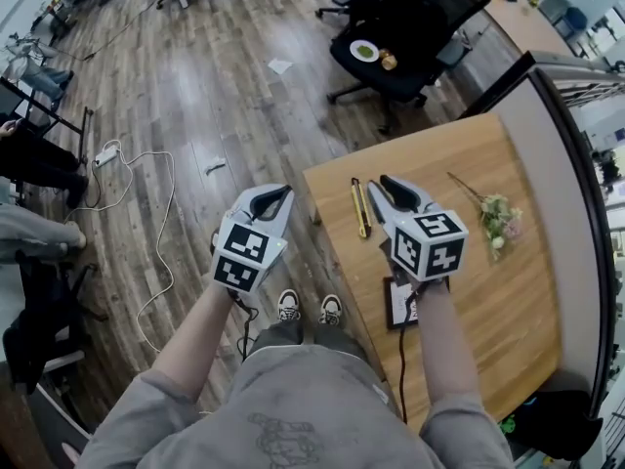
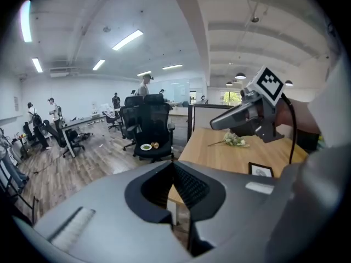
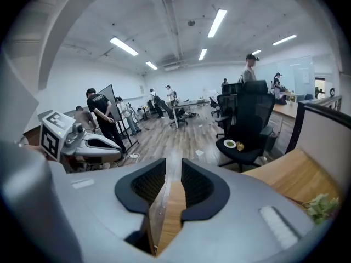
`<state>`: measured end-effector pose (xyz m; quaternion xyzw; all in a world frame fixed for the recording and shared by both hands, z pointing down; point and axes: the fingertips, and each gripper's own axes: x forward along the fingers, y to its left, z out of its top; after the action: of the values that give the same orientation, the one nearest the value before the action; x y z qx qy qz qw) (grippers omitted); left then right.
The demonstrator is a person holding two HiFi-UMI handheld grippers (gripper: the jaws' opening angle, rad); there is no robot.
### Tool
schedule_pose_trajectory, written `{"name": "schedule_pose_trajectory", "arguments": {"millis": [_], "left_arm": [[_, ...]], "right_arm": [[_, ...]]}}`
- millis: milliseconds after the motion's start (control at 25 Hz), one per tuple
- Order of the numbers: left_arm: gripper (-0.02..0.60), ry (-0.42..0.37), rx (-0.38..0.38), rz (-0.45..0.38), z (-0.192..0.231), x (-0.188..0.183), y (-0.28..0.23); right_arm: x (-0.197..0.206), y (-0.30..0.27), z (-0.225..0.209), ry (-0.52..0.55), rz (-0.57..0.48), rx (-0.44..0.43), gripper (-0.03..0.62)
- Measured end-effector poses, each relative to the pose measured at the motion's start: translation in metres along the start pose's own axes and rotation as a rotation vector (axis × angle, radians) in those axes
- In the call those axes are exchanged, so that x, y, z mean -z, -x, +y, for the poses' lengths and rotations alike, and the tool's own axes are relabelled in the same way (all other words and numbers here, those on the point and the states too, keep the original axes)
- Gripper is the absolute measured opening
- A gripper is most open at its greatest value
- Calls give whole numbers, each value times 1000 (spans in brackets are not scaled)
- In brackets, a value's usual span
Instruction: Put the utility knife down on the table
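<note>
Right tool released, jaws apart and empty, held above the surface; utility knife lies flat by the surface's left edge near its far corner, so placement judged complete, next move only a clean withdrawal without nudging it.

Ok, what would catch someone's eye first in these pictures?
Two handheld grippers fill the middle: the left gripper over the floor, the right gripper over the wooden table, jaws apart and empty. A yellow utility knife lies on it beside the right gripper, a small flower sprig farther right.
</note>
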<state>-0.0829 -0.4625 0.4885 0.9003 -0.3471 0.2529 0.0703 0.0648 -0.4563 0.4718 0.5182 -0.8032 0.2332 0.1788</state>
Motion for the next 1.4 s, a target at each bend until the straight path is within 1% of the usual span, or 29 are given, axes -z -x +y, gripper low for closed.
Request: {"name": "schedule_pose_trajectory", "arguments": {"millis": [120,360,480,640,760,920,1080,1200,1320,1400], "left_arm": [[0,-27,-13,-55,-3,-24,22],[0,-88,-26,-159,-16,-67,65],[0,-98,-42,-223,-23,-87,88],[0,-97,-39,-285,-32,-103,117],[0,-97,-34,-306,-40,-108,133],[0,-82,-28,-317,-48,-105,150],[0,-65,-22,-307,-58,-97,161],[0,-56,-17,-299,-65,-91,164],[0,-45,-32,-285,-66,-89,168],[0,-47,-38,-291,-67,-91,171]], "right_arm": [[-27,37,16,19,-98,5,83],[-61,105,40,48,-249,18,66],[-70,135,50,70,-302,35,55],[-74,168,68,108,-353,46,47],[-72,190,80,125,-372,55,41],[-62,205,90,118,-376,57,37],[-45,213,99,102,-356,52,21],[-32,214,99,85,-336,50,21],[-27,217,97,69,-338,57,20],[-29,221,96,65,-347,62,20]]}}
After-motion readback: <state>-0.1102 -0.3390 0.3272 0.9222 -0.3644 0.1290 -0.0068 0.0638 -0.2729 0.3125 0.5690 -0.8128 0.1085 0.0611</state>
